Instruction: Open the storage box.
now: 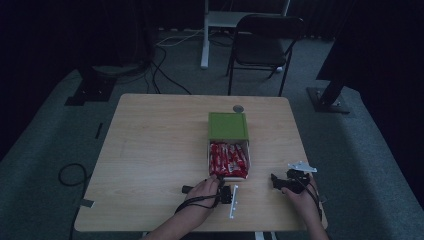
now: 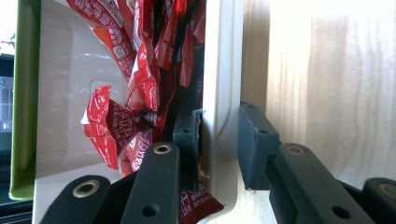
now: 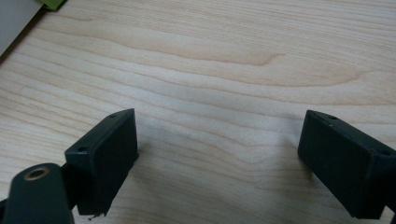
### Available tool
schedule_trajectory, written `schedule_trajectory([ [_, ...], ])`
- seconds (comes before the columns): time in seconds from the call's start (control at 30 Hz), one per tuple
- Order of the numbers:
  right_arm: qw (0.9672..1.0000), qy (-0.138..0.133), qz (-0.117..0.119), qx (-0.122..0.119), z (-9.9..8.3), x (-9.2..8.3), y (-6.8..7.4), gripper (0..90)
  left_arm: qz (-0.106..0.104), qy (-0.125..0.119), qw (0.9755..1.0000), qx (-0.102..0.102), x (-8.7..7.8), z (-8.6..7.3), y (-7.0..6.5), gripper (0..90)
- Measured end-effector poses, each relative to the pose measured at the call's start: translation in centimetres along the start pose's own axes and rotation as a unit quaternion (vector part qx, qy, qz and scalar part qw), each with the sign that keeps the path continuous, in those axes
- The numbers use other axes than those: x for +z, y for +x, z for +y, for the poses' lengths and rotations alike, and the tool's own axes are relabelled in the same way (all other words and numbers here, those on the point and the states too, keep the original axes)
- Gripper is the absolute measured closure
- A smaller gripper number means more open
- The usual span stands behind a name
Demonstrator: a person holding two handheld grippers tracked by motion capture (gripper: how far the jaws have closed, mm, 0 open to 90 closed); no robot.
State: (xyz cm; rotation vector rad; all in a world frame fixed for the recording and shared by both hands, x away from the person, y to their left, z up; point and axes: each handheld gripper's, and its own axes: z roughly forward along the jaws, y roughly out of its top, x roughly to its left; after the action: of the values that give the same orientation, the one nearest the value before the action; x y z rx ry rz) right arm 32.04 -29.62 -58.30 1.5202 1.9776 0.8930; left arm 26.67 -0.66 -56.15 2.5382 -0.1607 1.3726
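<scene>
A pale, square-cornered wooden tabletop (image 1: 150,150) with soft wavy grain carries an open box (image 1: 228,150) set a little right of centre. The box is a smooth white tray with rounded edges, and its flat olive-green lid (image 1: 228,125) lies folded back on the far side. Glossy red wrappers (image 1: 228,160), crinkled and printed in white, fill the tray in a loose heap.

The left gripper (image 1: 220,186) sits at the near left corner of the box, held in the person's left hand (image 1: 205,189). In the left gripper view its two matte black, blocky jaws straddle the white tray wall (image 2: 219,93): one pad lies inside among the red wrappers (image 2: 135,84) and against the wall, while the other stands outside over bare wood with a sliver of gap, so the jaws are not closed on it.

The right gripper (image 1: 276,181) rests on the tabletop to the right of the box, well apart from it, in the right hand (image 1: 300,192), with a grey three-cornered plate (image 1: 301,166) on top. In the right gripper view its jaws stand wide apart over bare wood.

Near the far edge of the tabletop, just beyond the lid, lies a small grey round disc (image 1: 238,108). Behind the table a dark folding chair (image 1: 265,45) stands on grey carpet.
</scene>
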Motion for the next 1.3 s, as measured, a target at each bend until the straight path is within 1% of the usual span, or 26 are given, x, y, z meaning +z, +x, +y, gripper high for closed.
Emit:
schedule_trajectory([
  [0.03, 1.0, 0.0, 0.0, 0.0, 0.0, 0.0, 0.0, 11.5, -0.003, 0.0, 1.0, 0.002, -0.1, 0.0, 0.0, 72.7],
  [0.2, 1.0, 0.0, 0.0, 0.0, 0.0, 0.0, 0.0, 11.5, -0.014, -0.005, 0.9999, -0.006, -0.8, 0.1, -0.2, 72.6],
  [0.3, 1.0, 0.0, 0.0, 0.0, 0.0, 0.0, 0.0, 11.5, -0.018, -0.006, 0.9998, -0.005, -1.0, 0.2, -0.2, 72.6],
  [0.37, 1.0, 0.0, 0.0, 0.0, 0.0, 0.0, 0.0, 11.5, -0.021, -0.008, 0.9997, -0.011, -1.1, 0.2, -0.3, 72.6],
  [0.43, 1.0, 0.0, 0.0, 0.0, 0.0, 0.0, 0.0, 11.5, -0.023, -0.006, 0.9997, -0.01, -1.2, 0.2, -0.3, 72.6],
  [0.47, 1.0, 0.0, 0.0, 0.0, 0.0, 0.0, 0.0, 11.5, -0.028, -0.01, 0.9995, -0.015, -1.4, 0.3, -0.3, 72.6],
  [0.6, 1.0, 0.0, 0.0, 0.0, 0.0, 0.0, 0.0, 11.5, -0.035, -0.012, 0.9991, -0.019, -1.7, 0.3, -0.3, 72.5],
  [0.7, 1.0, 0.0, 0.0, 0.0, 0.0, 0.0, 0.0, 11.5, -0.039, -0.012, 0.999, -0.019, -1.8, 0.3, -0.3, 72.5],
  [0.83, 1.0, 0.0, 0.0, 0.0, 0.0, 0.0, 0.0, 11.5, -0.04, -0.01, 0.9989, -0.02, -1.9, 0.3, -0.3, 72.5],
  [0.93, 1.0, 0.0, 0.0, 0.0, 0.0, 0.0, 0.0, 11.5, -0.044, -0.011, 0.9989, -0.015, -2.1, 0.3, -0.4, 72.5],
  [1.3, 1.0, 0.0, 0.0, 0.0, 0.0, 0.0, 0.0, 11.5, -0.049, -0.008, 0.9986, -0.017, -2.4, 0.4, -0.4, 72.4],
])
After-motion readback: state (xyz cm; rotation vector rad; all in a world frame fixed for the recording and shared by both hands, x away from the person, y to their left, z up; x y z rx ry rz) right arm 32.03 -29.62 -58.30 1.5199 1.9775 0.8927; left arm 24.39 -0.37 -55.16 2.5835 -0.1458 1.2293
